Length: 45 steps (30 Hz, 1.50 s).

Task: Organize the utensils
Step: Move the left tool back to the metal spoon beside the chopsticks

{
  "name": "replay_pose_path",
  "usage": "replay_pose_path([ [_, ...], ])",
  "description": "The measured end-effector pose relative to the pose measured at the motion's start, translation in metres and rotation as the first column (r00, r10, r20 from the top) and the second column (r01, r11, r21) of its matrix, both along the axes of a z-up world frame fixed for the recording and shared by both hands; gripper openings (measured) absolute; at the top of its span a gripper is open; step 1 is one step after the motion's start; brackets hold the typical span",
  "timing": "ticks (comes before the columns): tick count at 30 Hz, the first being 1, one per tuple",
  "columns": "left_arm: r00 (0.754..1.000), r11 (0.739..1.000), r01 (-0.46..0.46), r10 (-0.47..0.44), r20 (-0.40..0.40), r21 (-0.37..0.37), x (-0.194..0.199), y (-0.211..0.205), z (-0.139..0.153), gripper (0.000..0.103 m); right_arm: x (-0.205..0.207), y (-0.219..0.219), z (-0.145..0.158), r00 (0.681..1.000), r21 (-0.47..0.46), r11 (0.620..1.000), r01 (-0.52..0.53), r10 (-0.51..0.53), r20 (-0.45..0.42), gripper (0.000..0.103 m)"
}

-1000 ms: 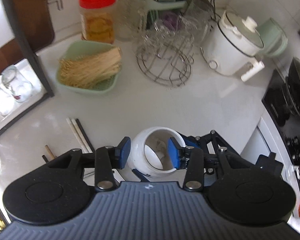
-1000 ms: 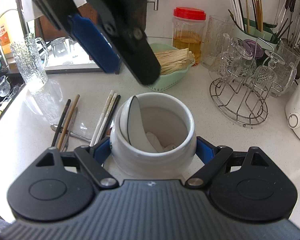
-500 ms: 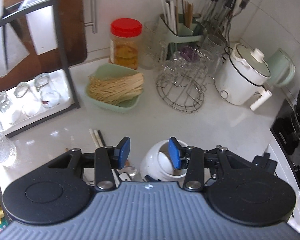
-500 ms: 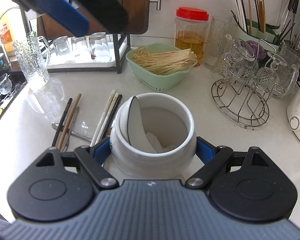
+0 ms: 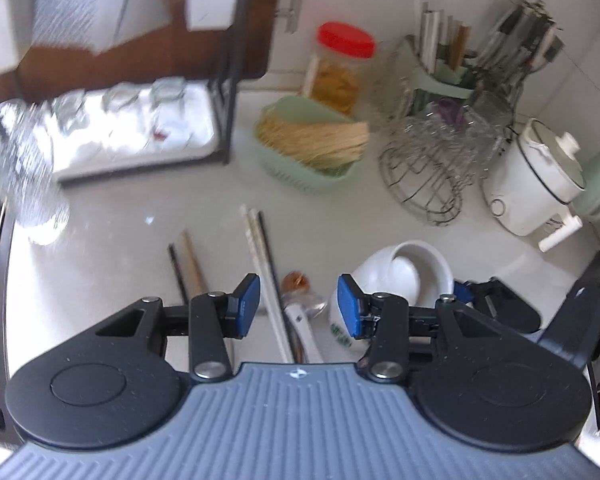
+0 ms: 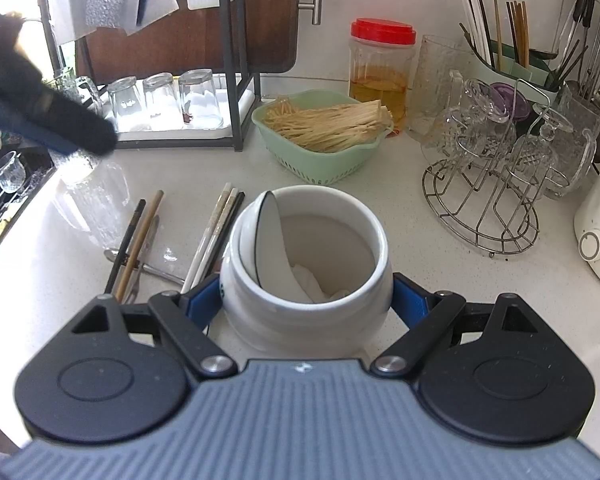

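Observation:
My right gripper is shut on a white ceramic jar that stands on the counter. A white spoon leans inside the jar. To the jar's left lie loose utensils: a pale chopstick pair, a brown and dark pair and a metal spoon. My left gripper hangs open above the pale chopsticks and a spoon, with nothing between its pads. The jar sits just right of it. The left gripper also shows as a dark blur at upper left.
A green basket of thin sticks, a red-lidded jar, a wire glass stand, a utensil holder with chopsticks and a white cooker line the back. A rack of upturned glasses and a glass pitcher stand left.
My left gripper has swung left, away from the jar, and now hangs over the loose chopsticks and spoon. The right gripper and jar have not moved.

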<state>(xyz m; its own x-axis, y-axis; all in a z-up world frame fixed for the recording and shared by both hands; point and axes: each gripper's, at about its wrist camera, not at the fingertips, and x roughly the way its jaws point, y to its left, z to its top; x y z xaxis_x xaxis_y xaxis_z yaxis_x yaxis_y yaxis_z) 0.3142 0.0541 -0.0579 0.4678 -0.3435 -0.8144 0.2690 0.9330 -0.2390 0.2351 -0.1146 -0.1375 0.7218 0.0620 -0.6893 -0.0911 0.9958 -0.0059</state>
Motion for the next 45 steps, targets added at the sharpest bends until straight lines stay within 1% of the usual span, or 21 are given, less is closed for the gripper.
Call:
replay_pose_path([
  [4,0.999,0.999,-0.036,0.036,-0.022,0.005,-0.007,0.013,-0.017,0.049,-0.001,0.0,0.0,1.0,0.001,1.0,-0.002,0.002,0.006,0.09],
  [9,0.996,0.997,-0.072,0.071,-0.049,-0.012,-0.01,0.024,-0.032,0.049,-0.002,0.0,-0.001,1.0,-0.002,1.0,-0.007,0.007,0.012,0.09],
  [13,0.994,0.996,-0.089,0.087,-0.061,-0.031,-0.008,0.029,-0.041,0.049,-0.001,-0.001,0.001,1.0,-0.001,1.0,-0.014,0.014,0.001,0.09],
  [16,0.993,0.994,-0.089,0.083,-0.086,-0.059,-0.003,0.029,-0.051,0.049,-0.001,-0.004,0.002,1.0,-0.003,1.0,-0.011,0.011,-0.011,0.09],
  [18,0.99,0.993,-0.088,0.079,-0.116,-0.083,0.004,0.027,-0.06,0.048,-0.003,-0.007,0.002,1.0,-0.006,1.0,-0.009,0.009,-0.018,0.09],
  [22,0.985,0.99,-0.068,0.048,-0.163,-0.121,0.015,0.018,-0.079,0.048,-0.006,-0.013,0.003,0.999,-0.01,1.0,-0.008,0.008,-0.044,0.09],
  [28,0.978,0.992,-0.021,-0.006,-0.208,-0.125,0.025,-0.005,-0.106,0.046,-0.007,-0.018,0.004,0.998,-0.014,1.0,-0.008,0.007,-0.059,0.09],
  [33,0.972,0.992,0.004,-0.033,-0.235,-0.123,0.032,-0.017,-0.123,0.034,-0.005,-0.018,0.004,0.997,-0.015,1.0,-0.007,0.006,-0.074,0.09],
  [37,0.969,0.995,0.007,-0.032,-0.245,-0.101,0.037,-0.025,-0.131,0.031,-0.005,-0.018,0.005,0.997,-0.015,1.0,-0.011,0.009,-0.081,0.09],
  [45,0.961,0.997,-0.029,0.008,-0.276,-0.074,0.044,-0.031,-0.133,0.03,-0.003,-0.02,0.008,0.991,-0.019,0.999,-0.032,0.029,-0.13,0.09],
])
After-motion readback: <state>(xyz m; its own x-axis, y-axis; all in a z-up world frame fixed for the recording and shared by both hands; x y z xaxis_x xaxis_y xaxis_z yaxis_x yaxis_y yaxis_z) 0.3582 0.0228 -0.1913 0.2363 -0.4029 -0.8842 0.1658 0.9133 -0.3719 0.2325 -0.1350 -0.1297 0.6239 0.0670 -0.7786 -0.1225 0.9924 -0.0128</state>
